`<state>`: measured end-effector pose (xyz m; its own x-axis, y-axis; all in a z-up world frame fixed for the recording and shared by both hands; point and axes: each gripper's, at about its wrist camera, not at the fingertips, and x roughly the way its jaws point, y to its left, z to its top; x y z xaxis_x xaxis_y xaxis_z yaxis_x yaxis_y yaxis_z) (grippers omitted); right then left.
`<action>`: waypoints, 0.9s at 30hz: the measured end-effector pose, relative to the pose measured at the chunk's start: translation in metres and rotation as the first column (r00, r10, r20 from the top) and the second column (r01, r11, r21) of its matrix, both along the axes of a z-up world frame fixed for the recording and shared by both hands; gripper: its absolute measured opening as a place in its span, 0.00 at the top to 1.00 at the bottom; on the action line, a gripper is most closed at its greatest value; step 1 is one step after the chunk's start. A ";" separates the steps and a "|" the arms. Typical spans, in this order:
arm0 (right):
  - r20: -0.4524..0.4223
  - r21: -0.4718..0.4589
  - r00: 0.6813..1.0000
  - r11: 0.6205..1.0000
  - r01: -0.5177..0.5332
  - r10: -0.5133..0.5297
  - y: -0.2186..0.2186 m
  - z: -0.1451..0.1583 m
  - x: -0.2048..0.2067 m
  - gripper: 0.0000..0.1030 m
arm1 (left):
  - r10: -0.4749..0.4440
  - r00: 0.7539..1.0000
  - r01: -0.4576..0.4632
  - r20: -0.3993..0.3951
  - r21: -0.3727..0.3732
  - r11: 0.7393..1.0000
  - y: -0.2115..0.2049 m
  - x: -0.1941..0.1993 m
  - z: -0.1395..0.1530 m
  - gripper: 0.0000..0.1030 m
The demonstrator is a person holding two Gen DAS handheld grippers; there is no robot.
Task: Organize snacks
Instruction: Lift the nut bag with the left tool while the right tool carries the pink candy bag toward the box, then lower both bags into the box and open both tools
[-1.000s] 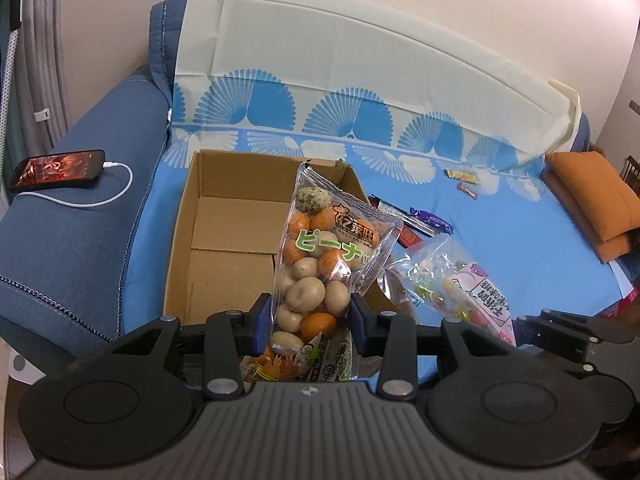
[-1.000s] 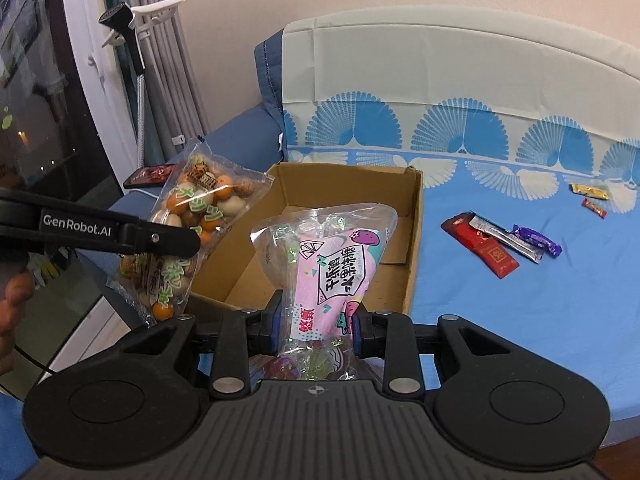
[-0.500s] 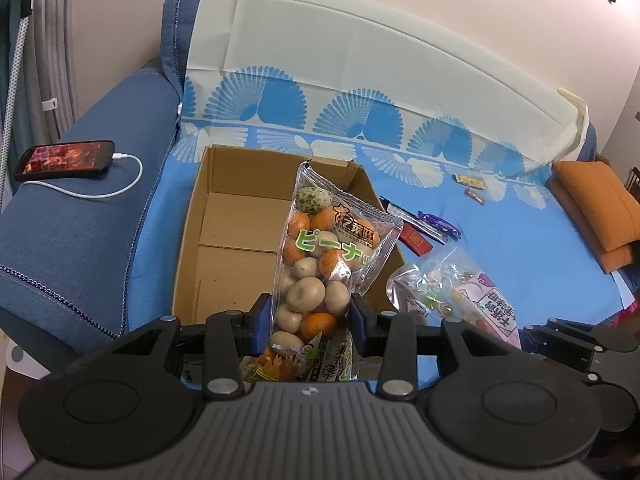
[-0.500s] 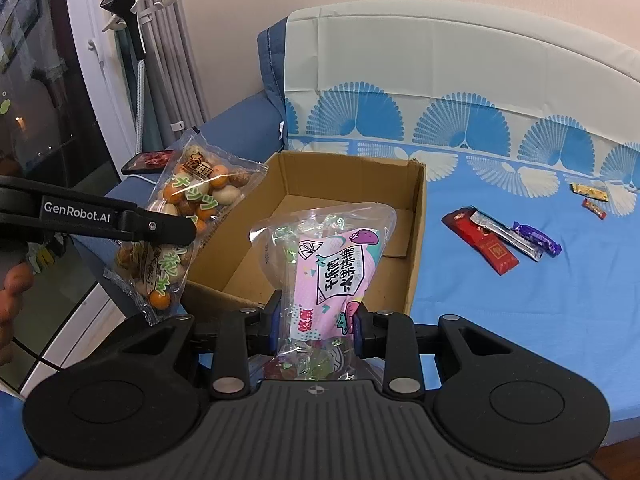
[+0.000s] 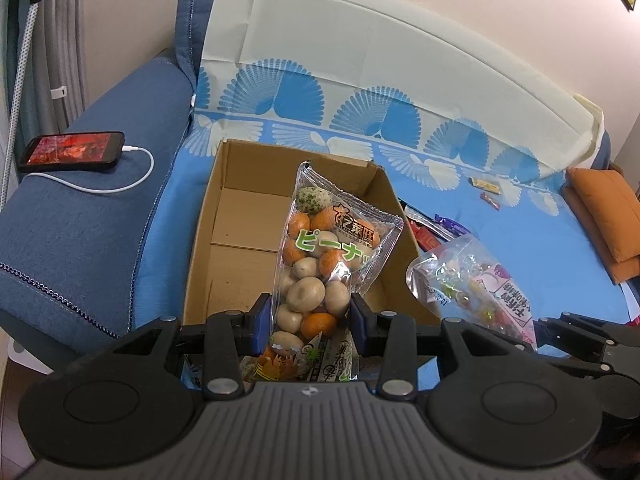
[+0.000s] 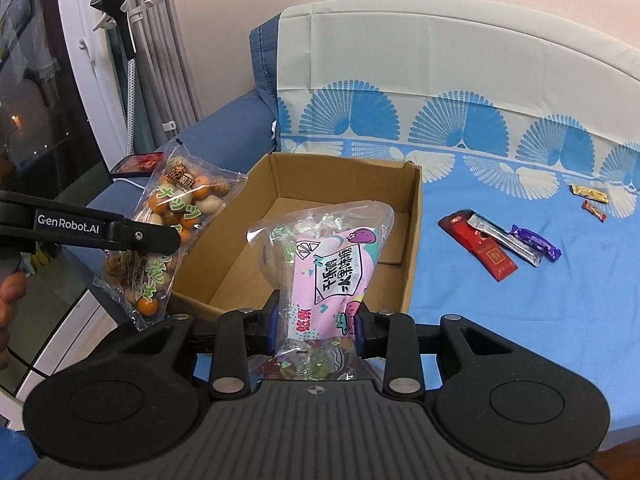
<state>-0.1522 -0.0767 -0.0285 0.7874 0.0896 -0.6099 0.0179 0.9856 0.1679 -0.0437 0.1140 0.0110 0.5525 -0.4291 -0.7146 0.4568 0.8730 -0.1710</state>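
My left gripper is shut on a clear bag of orange and cream coated peanuts, held upright over the near edge of an open, empty cardboard box on the blue sofa cover. My right gripper is shut on a pink candy bag, held above the box's near right side. The candy bag also shows in the left wrist view, and the peanut bag shows in the right wrist view under the left gripper's finger.
Several snack bars and two small wrapped candies lie on the blue cover right of the box. A phone on a white cable rests on the sofa arm. An orange cushion lies at the far right.
Both grippers have risen a little and moved slightly towards the box, each still holding its bag. The box and loose snacks have not moved.
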 end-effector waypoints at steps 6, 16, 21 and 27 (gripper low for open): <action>0.002 0.003 1.000 1.000 0.000 0.000 0.002 -0.001 0.017 0.65 | 0.013 1.000 -0.013 -0.007 0.013 1.000 -0.005 0.017 -0.004 0.57; -0.047 0.032 0.999 0.999 0.014 -0.012 -0.001 -0.014 0.050 0.64 | 0.025 0.999 -0.023 -0.036 0.057 0.998 -0.022 0.046 -0.021 0.57; -0.086 0.051 0.996 0.998 0.043 -0.038 -0.006 -0.026 0.068 0.64 | 0.039 0.997 -0.033 -0.062 0.096 0.995 -0.033 0.066 -0.034 0.57; -0.120 0.071 0.992 0.996 0.053 -0.045 -0.014 -0.040 0.093 0.63 | 0.040 0.996 -0.028 -0.080 0.156 0.987 -0.054 0.088 -0.051 0.57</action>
